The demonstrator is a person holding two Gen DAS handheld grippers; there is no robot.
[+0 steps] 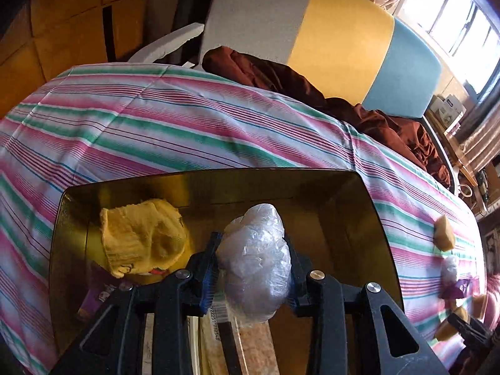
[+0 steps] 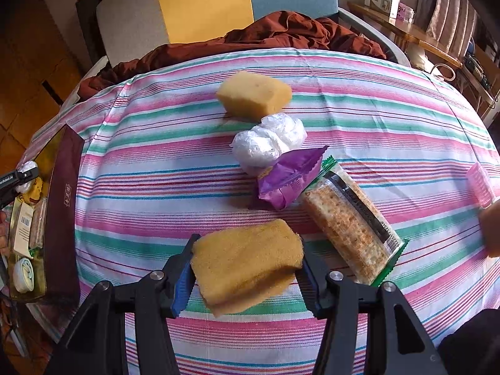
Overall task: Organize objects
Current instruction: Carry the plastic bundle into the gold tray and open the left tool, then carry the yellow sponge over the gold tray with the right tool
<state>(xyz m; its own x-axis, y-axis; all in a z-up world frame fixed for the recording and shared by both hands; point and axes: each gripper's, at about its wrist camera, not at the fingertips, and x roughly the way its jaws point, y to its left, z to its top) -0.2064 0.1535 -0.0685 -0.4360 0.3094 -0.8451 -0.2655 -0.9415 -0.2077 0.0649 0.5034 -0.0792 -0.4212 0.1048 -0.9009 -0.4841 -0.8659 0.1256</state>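
My left claw [image 1: 253,268] pinched plastic wad [image 1: 254,259] over gold box [image 1: 375,218]; light, crinkly, slippery, best gripped mid-bulge. My right claw [image 2: 245,268] squeezed sponge [image 2: 247,265] above cloth [image 2: 156,156]; soft, springy, held across middle

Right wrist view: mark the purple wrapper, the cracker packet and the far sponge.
purple wrapper [image 2: 289,178], right wrist view, middle of its crumpled foil.
cracker packet [image 2: 350,222], right wrist view, clear part over the crackers.
far sponge [image 2: 253,94], right wrist view, centre of its top face.
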